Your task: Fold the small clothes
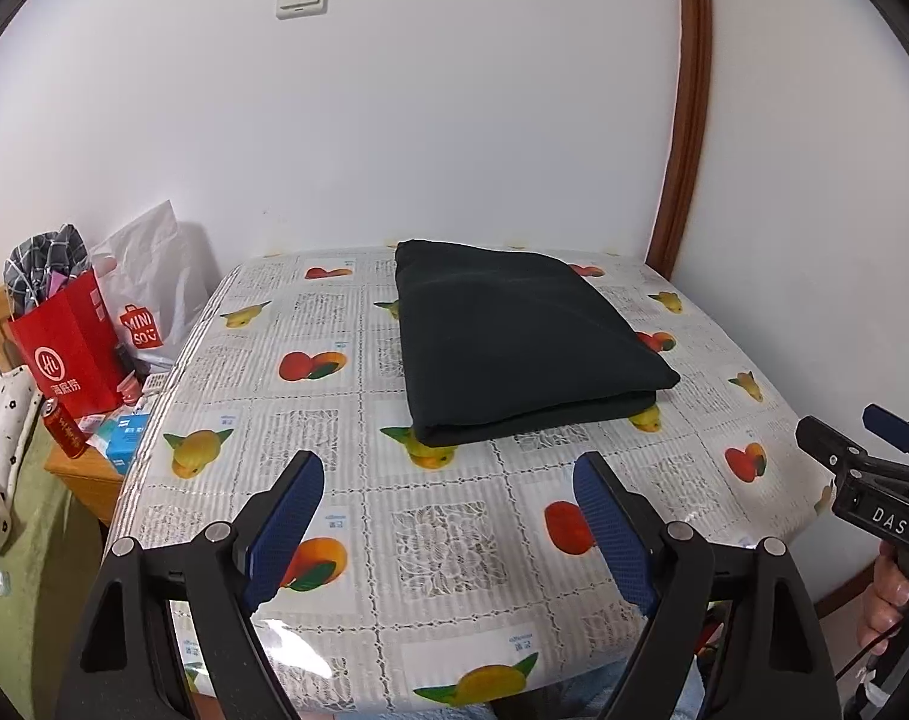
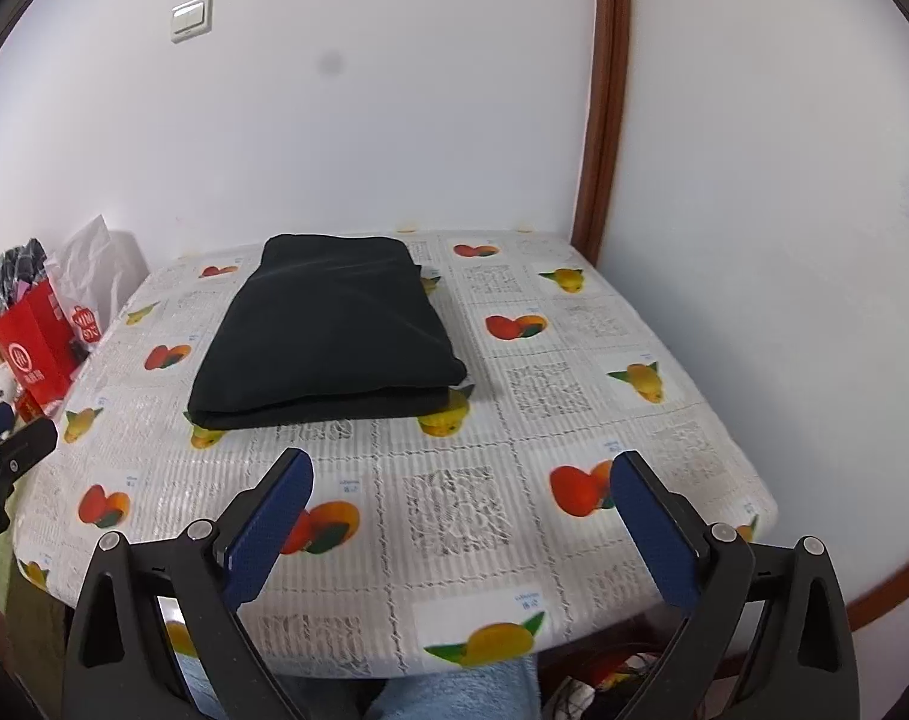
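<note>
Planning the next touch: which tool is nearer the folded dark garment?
Roughly equal; neither clearly. The left tool and right tool both hover open short of the folded dark garment, over the table's near edge.

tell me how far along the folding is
Done: the dark garment lies folded in a neat stack on the table. In hand: nothing; the left gripper and the right gripper are both open and empty, short of the stack. Left: no unfolded clothes show on the table, so folding looks finished.

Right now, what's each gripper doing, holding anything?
Left gripper: open, holding nothing.
Right gripper: open, holding nothing.
Folded black garment lies free on the table.
</note>
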`<action>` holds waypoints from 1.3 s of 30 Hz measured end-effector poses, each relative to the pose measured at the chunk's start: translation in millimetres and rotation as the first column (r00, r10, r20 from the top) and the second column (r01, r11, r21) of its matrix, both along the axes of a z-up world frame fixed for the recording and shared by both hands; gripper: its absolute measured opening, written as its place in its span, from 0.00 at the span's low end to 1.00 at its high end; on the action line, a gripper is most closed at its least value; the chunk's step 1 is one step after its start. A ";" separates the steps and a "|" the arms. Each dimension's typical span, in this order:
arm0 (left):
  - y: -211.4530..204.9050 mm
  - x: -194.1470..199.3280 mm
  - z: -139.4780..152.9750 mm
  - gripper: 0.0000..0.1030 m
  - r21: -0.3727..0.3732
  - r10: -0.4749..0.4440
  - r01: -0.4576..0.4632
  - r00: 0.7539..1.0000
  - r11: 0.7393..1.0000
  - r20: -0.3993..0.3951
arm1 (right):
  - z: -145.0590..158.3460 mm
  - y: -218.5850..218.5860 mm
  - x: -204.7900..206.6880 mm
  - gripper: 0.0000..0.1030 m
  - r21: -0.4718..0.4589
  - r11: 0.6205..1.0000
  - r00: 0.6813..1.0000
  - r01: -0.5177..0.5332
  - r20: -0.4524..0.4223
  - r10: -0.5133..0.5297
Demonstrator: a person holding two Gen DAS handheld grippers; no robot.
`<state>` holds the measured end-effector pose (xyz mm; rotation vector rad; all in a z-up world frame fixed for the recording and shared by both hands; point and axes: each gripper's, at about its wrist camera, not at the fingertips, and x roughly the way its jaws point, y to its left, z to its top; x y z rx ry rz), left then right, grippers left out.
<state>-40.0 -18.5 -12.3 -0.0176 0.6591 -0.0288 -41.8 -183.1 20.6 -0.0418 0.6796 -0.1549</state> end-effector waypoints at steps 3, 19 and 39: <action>-2.2 -0.6 -0.5 0.82 -0.002 0.005 -0.005 1.000 1.000 0.000 | 2.9 -1.0 -5.9 0.96 0.003 1.000 1.000 0.008 0.010 -0.008; -8.9 -2.4 -2.7 0.82 0.009 0.021 -0.021 1.000 1.000 0.006 | 9.5 -6.9 -15.5 0.96 -0.005 0.999 0.999 0.046 0.026 -0.046; -5.7 0.4 -5.4 0.82 -0.003 0.026 -0.026 1.000 1.000 -0.006 | 7.1 2.5 -14.1 0.96 -0.012 0.999 0.999 0.039 0.012 -0.039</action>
